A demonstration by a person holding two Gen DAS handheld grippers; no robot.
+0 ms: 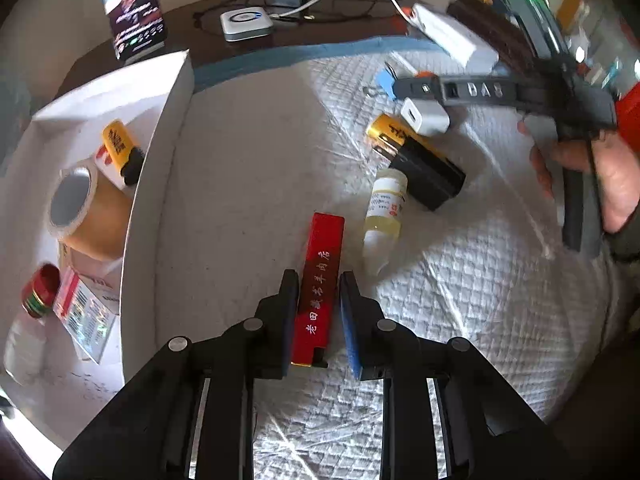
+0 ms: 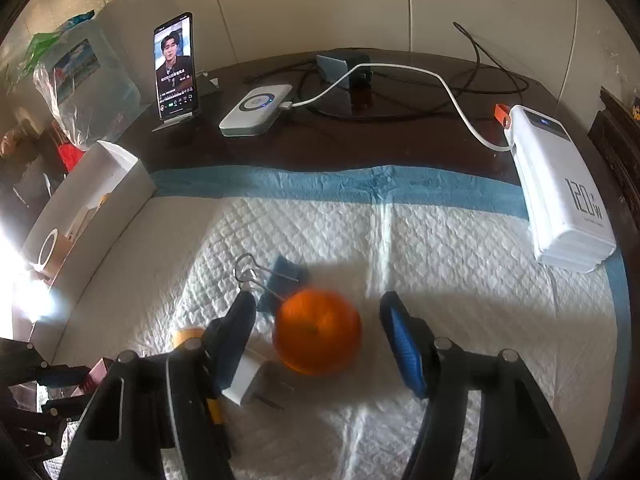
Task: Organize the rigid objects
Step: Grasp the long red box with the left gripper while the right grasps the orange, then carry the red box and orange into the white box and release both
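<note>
The left tongs (image 1: 319,280) pinch a red lighter (image 1: 318,286) on the white pad (image 1: 460,320). The right tongs (image 2: 318,312) stand spread around an orange (image 2: 318,330), not touching it.

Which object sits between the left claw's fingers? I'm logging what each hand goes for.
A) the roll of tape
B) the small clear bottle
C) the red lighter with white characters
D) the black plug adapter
C: in the left wrist view the left claw brackets the red lighter lying on the white quilted pad, fingers close at both sides.
</note>
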